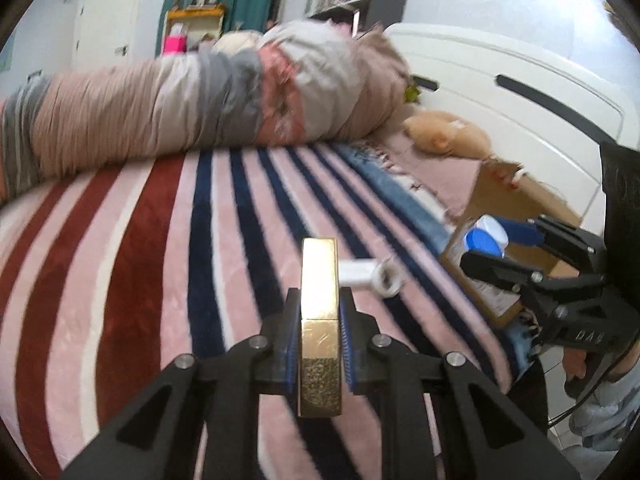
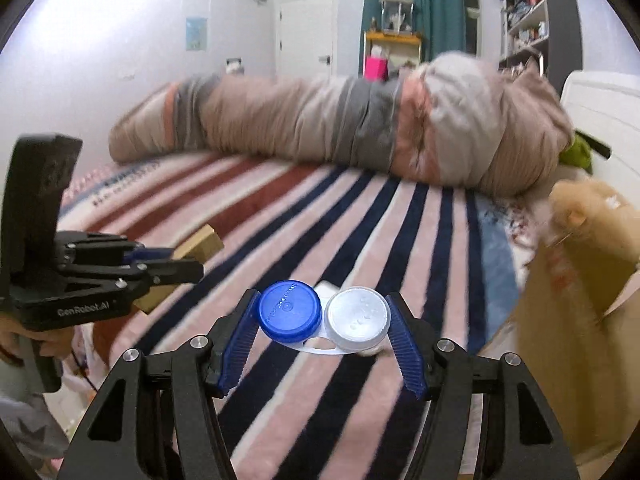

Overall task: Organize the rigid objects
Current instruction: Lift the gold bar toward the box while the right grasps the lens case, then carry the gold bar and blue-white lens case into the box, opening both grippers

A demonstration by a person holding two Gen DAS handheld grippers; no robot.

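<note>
**Both grippers loaded over the bed**

The left gripper (image 1: 319,332) is clamped on a gold bar (image 1: 320,320), which stands edge-up between its pads and juts forward. The right gripper (image 2: 325,330) squeezes a lens case (image 2: 324,318), blue cap left, white cap right. Both hang above the striped blanket (image 1: 160,240); a white tube (image 1: 372,274) lies just beyond the bar, a cardboard box (image 2: 568,360) to the right.

Bright, even indoor light; motion blur throughout, fisheye bending and dark corners.

Gold bar (image 1: 320,328), blue-and-white lens case (image 2: 325,318), pink blanket (image 1: 160,260) striped red, navy.
</note>
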